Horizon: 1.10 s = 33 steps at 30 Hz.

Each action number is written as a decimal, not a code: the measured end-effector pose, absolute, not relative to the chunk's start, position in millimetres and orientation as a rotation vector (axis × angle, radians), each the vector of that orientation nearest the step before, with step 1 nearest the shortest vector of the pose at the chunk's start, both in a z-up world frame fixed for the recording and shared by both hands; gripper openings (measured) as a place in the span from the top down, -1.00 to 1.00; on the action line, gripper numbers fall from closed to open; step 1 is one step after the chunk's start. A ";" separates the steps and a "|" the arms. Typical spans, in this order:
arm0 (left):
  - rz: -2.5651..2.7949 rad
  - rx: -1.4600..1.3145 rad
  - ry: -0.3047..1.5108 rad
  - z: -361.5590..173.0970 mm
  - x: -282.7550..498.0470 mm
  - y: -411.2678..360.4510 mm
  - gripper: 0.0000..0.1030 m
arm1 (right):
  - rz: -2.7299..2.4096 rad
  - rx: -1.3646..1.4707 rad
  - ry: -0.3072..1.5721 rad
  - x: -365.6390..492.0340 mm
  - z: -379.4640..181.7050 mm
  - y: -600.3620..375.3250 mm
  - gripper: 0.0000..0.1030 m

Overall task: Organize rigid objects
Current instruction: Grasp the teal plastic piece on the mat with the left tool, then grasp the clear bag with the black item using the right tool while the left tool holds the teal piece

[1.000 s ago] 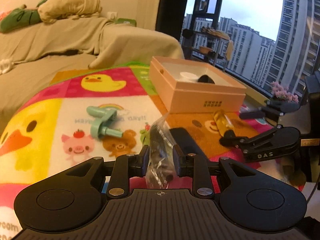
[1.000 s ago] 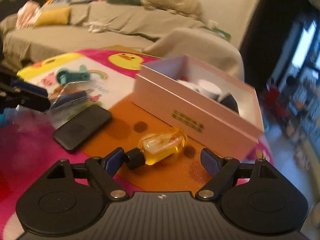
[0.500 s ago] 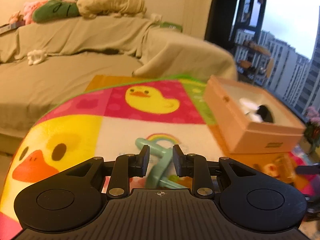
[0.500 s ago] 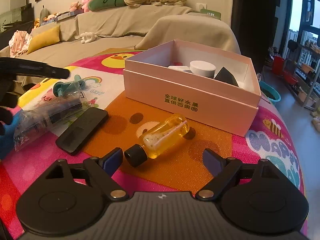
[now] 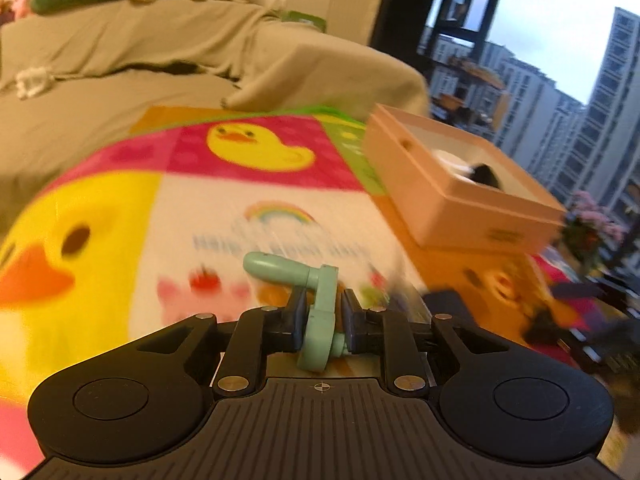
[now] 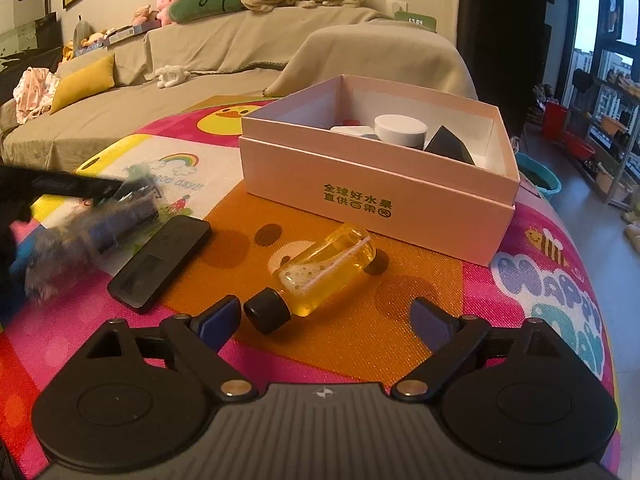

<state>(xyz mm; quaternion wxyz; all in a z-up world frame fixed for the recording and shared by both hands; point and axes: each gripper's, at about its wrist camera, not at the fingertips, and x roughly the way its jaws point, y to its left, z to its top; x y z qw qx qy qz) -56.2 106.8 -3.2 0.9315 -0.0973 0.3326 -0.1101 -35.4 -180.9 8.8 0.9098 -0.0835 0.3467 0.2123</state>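
Note:
A pale green crank-shaped toy part (image 5: 320,304) lies on the bright play mat (image 5: 120,216). My left gripper (image 5: 322,316) has it between its closing jaws, and the pads touch its flat arm on both sides. A small bottle of yellow liquid with a black cap (image 6: 328,268) lies on the orange patch of the mat. My right gripper (image 6: 324,318) is just short of it, empty, its jaws wide and still opening, the cap level with the left fingertip (image 6: 218,316). An open pink box (image 6: 376,196) behind the bottle holds a white jar and a dark item.
A black flat slab (image 6: 160,264) lies left of the bottle. A clear plastic bag with dark parts (image 6: 92,220) lies blurred further left, beside the left gripper. A covered sofa (image 6: 224,52) stands behind the mat, and shelves and a window on the right.
The left gripper let go of the plastic bag, swung left to the green crank part and narrowed its jaws on it. The right gripper's jaws spread wider in front of the bottle.

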 end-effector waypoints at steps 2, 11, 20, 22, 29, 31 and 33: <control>-0.269 -0.220 0.691 -4.1 -73.5 105.4 0.57 | 0.445 -0.164 0.723 -34.0 8.7 -181.5 -0.83; -0.265 -0.189 0.703 -2.2 -98.4 88.6 0.57 | 0.475 -0.169 0.764 -28.2 6.7 -178.1 -1.00; -0.265 -0.177 0.675 -4.6 -105.1 84.1 0.57 | 0.452 -0.171 0.797 -25.9 9.1 -174.5 -1.00; -0.261 -0.140 0.671 -4.0 -107.1 80.8 0.56 | 0.440 -0.149 0.795 -26.7 10.7 -174.7 -0.99; -0.182 -0.144 0.673 -1.2 -107.0 107.7 0.57 | 0.491 -0.173 0.609 -62.8 39.5 -154.4 -0.98; -0.142 -0.182 0.672 -0.9 -105.2 119.2 0.56 | 0.575 -0.198 0.578 -73.3 45.6 -139.5 -0.98; -0.121 -0.216 0.672 -0.9 -104.3 128.0 0.57 | 0.674 -0.218 0.591 -80.3 44.6 -119.8 -0.98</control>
